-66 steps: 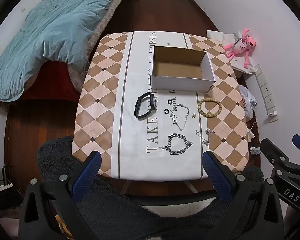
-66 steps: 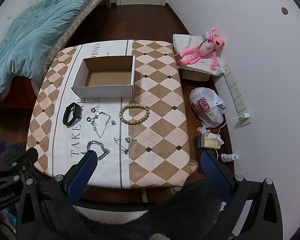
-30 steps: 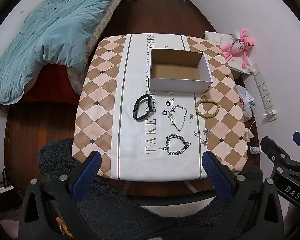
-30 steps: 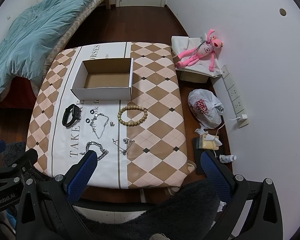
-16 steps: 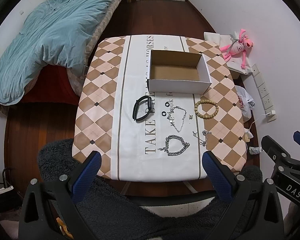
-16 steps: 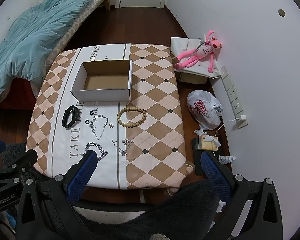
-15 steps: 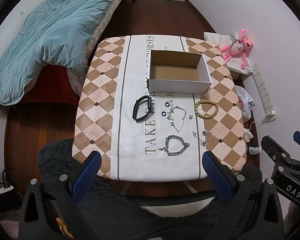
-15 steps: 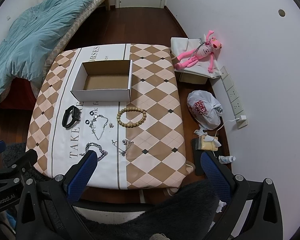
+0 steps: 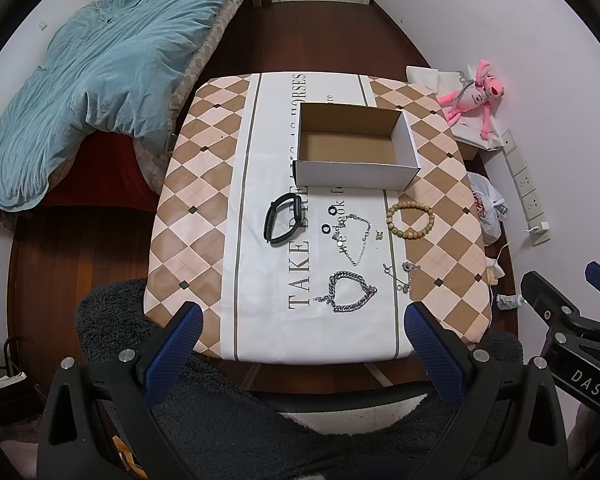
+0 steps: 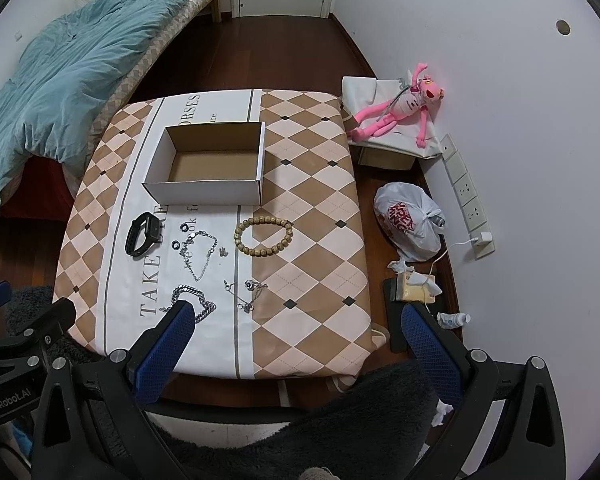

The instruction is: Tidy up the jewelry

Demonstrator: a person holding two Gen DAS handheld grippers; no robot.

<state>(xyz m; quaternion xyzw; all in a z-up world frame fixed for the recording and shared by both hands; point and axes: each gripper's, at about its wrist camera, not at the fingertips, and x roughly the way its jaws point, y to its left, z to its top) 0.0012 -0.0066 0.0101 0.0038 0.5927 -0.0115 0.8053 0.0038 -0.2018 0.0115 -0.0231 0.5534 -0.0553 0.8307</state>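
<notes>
Nothing packed yet — white box (image 9: 356, 152) bare inside, every piece loose on the cloth in front of it. Nearest the box's front wall: black band (image 9: 283, 218), two small rings (image 9: 329, 220), thin chain (image 9: 354, 236), bead bracelet (image 9: 411, 220). Further from the box: heavy curb chain (image 9: 350, 292), then a fine necklace (image 9: 400, 276).

Left gripper (image 9: 300, 344) spread wide, holding nothing; right gripper (image 10: 296, 344) likewise. Both high above and short of the table's near edge, well apart from everything. Curb chain dead ahead between the left jaws — probably the left hand's pick, long axis across the opening.
</notes>
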